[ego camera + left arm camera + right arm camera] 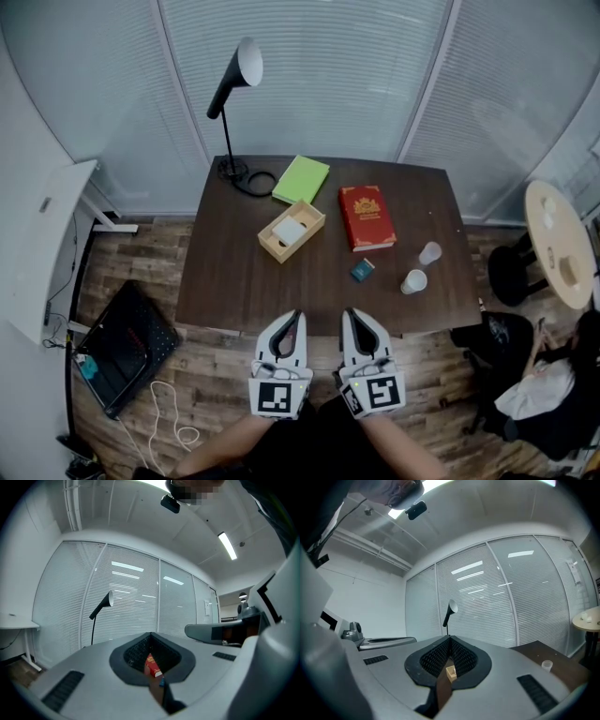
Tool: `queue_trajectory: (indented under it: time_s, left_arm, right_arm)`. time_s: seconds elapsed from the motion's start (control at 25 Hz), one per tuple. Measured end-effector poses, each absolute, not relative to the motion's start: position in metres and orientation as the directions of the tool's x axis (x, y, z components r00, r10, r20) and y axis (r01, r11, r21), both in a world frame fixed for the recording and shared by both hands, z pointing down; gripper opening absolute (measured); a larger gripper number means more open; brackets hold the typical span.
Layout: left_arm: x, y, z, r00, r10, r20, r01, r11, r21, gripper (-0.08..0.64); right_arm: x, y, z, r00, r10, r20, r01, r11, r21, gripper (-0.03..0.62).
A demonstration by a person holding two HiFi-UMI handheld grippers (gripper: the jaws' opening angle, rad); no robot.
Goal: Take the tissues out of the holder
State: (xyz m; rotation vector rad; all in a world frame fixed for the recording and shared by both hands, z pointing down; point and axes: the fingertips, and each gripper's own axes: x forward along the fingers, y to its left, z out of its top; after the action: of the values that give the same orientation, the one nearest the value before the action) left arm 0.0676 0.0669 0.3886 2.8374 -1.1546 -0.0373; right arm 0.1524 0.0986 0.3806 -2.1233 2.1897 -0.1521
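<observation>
The wooden tissue holder (pixel 292 231) lies on the dark table (pixel 225 281), left of its middle, with white tissues (pixel 290 231) in it. Both grippers hover level, just off the table's near edge and well short of the holder. My left gripper (pixel 297 317) and right gripper (pixel 350 314) are side by side, each with its jaws together and nothing between them. In the right gripper view the jaws (pixel 450 637) meet at the tip, and a corner of the holder (pixel 450 672) shows through the gap below. The left gripper view shows its jaws (pixel 150 633) meeting the same way.
A black desk lamp (pixel 234 84), a green notebook (pixel 301 178), a red book (pixel 367 217), a small teal box (pixel 362 270) and two plastic cups (pixel 429 253) share the table. A round side table (pixel 560 242) and a seated person (pixel 553 384) are at right; a black case (pixel 127 349) lies on the floor at left.
</observation>
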Motion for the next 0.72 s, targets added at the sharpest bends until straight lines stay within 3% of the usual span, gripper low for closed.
queue_trajectory:
  time_s: [0.72]
  left_arm:
    - [0.121, 0.053, 0.396, 0.551, -0.834, 0.031, -0.834, -0.549, 0.052, 0.000]
  right_arm:
    - [0.200, 0.066, 0.400, -0.264, -0.964, 0.032, -0.949, 0.254, -0.186, 0.009]
